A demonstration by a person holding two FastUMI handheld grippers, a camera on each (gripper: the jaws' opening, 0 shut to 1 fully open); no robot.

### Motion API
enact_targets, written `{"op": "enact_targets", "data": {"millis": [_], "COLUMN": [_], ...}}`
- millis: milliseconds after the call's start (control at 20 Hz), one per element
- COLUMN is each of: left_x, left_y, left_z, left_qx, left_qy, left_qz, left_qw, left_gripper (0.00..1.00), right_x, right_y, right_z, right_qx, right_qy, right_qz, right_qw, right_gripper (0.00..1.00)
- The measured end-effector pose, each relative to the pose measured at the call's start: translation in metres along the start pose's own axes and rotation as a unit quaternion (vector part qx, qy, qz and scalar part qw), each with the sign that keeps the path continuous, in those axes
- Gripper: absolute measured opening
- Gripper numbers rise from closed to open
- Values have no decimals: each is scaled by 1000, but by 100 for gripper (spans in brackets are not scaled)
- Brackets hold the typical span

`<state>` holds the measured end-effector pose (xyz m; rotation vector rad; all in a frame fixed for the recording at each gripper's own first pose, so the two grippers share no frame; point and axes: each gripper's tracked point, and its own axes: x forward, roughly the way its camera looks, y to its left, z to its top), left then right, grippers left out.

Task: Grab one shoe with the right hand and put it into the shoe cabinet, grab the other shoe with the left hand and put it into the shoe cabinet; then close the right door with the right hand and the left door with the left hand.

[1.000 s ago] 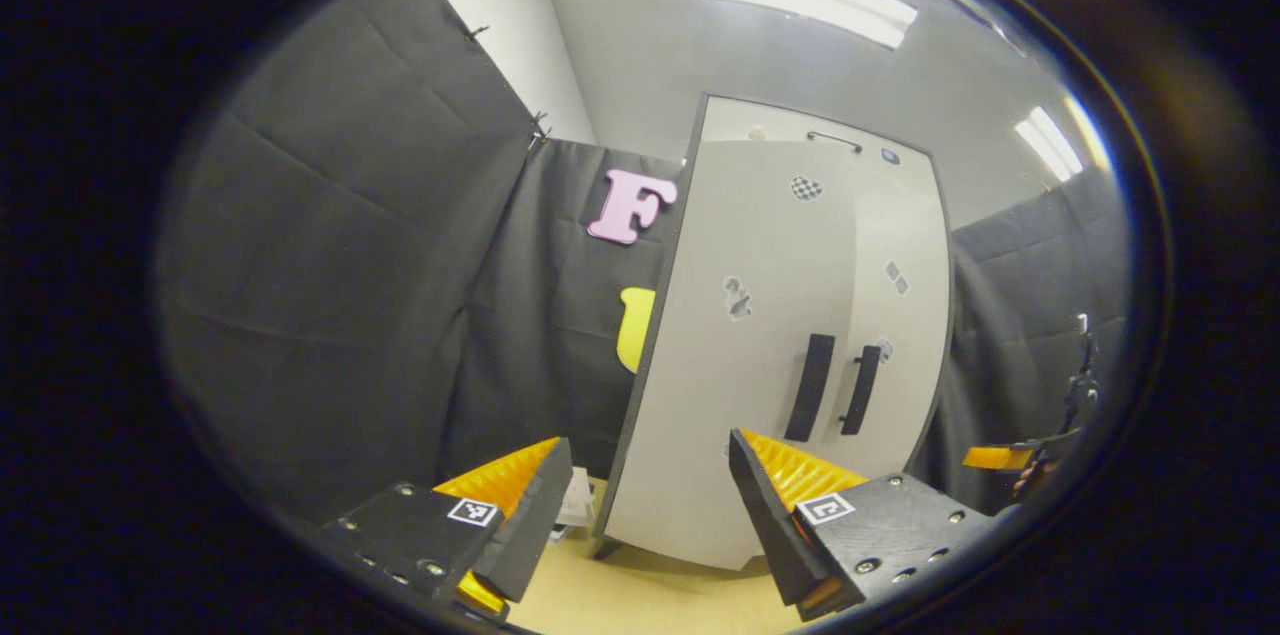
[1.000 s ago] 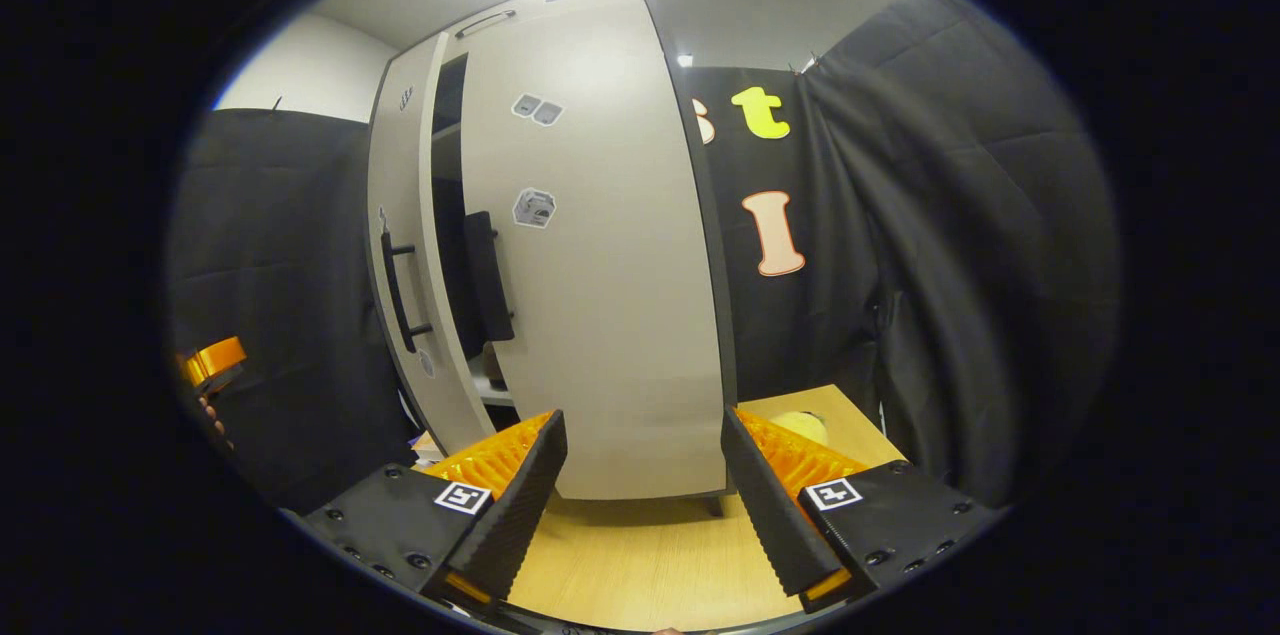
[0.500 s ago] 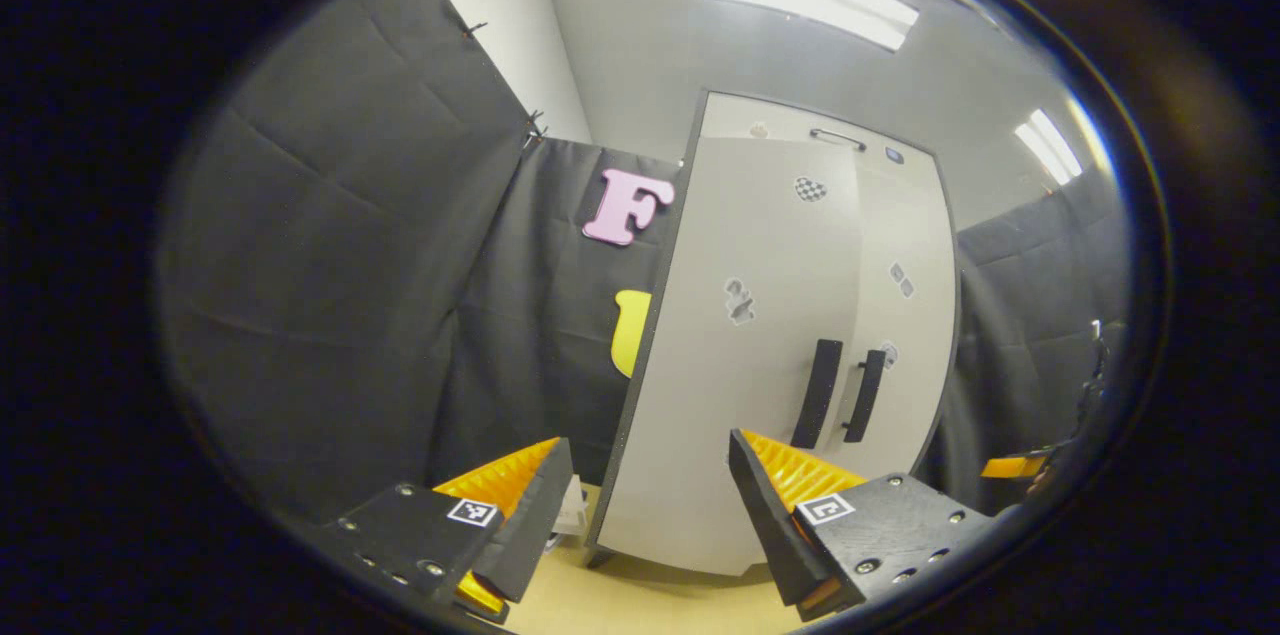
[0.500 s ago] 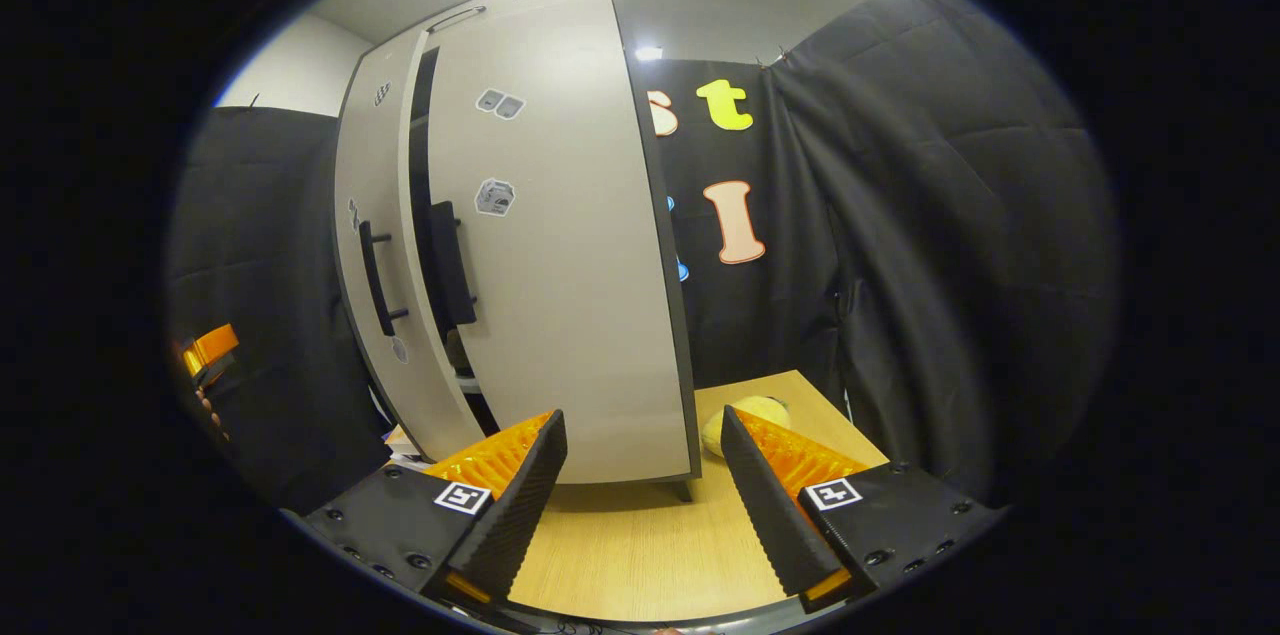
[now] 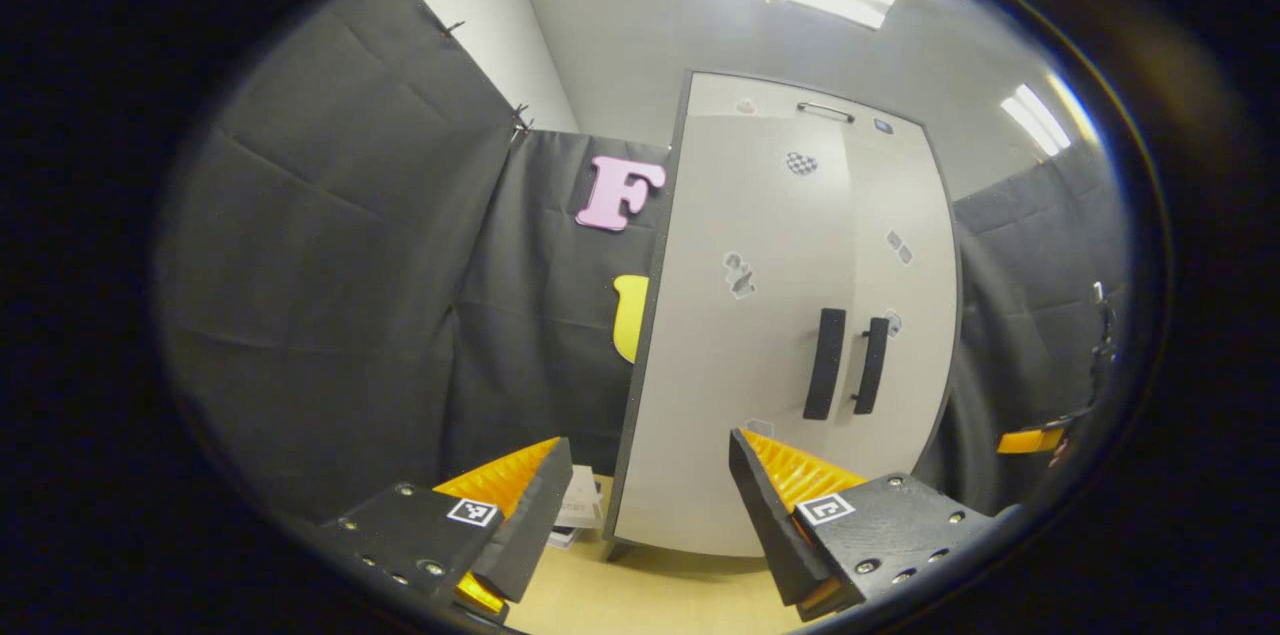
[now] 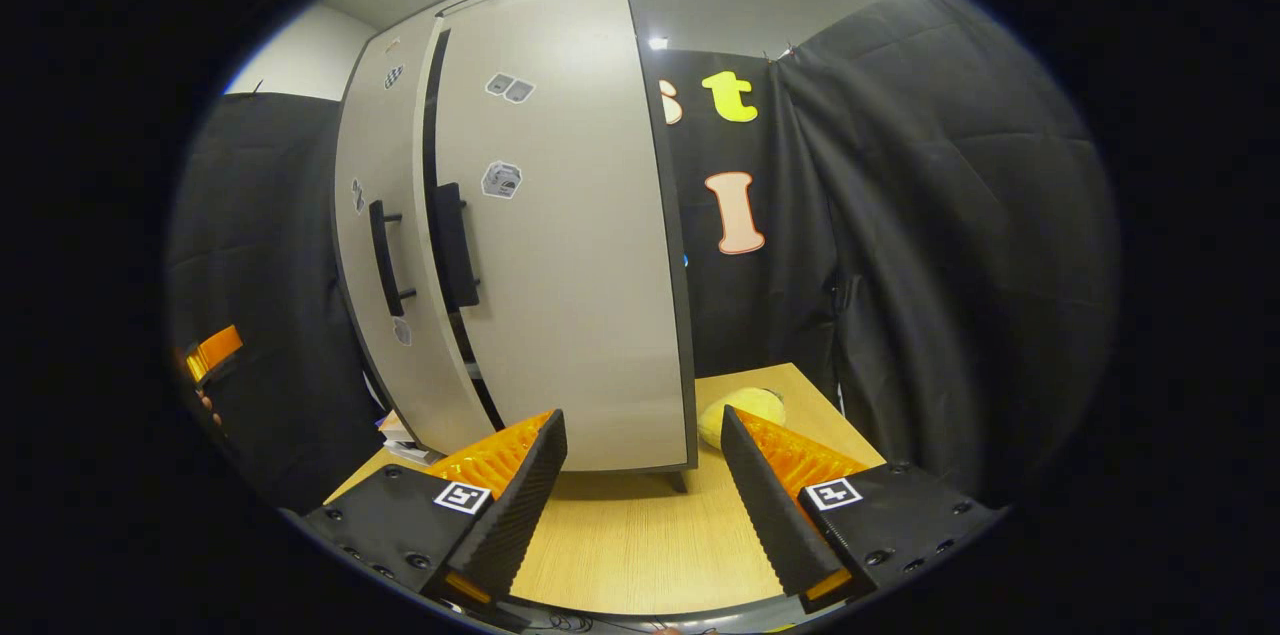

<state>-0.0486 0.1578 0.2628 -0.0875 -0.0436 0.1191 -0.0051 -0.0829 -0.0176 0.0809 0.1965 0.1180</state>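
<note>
Shoe cabinet, tall and pale grey, stands on a light wooden tabletop against the black cloth booth wall. A second ago the right gripper view showed a wide dark gap between the two doors, with the interior visible; that gap has since narrowed to a thin dark slit. Judging from this, the shoes are likely already inside and the door-closing step is almost finished, though one door may need a last push.

In the left gripper view the left door and right door look nearly flush, their two black vertical handles side by side. The right gripper view adds what that angle hides: the remaining slit, and a small yellow rounded object on the table just right of the cabinet's foot. Some papers lie near the cabinet's left foot.

The left gripper is spread wide and holds nothing, close to the lower left door without clearly touching it. The right gripper is also spread wide and empty, hanging over the table before the right door.
</note>
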Motion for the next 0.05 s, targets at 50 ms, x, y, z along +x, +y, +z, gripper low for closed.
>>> {"op": "enact_targets", "data": {"millis": [50], "left_x": [0], "left_y": [1], "left_z": [0], "left_qx": [6], "left_qy": [2], "left_qz": [0], "left_qw": [1000], "left_gripper": [97], "right_x": [0], "right_y": [2], "right_z": [3], "right_qx": [-1], "right_qy": [-3], "right_qz": [0], "right_qw": [1000], "right_gripper": [98]}}
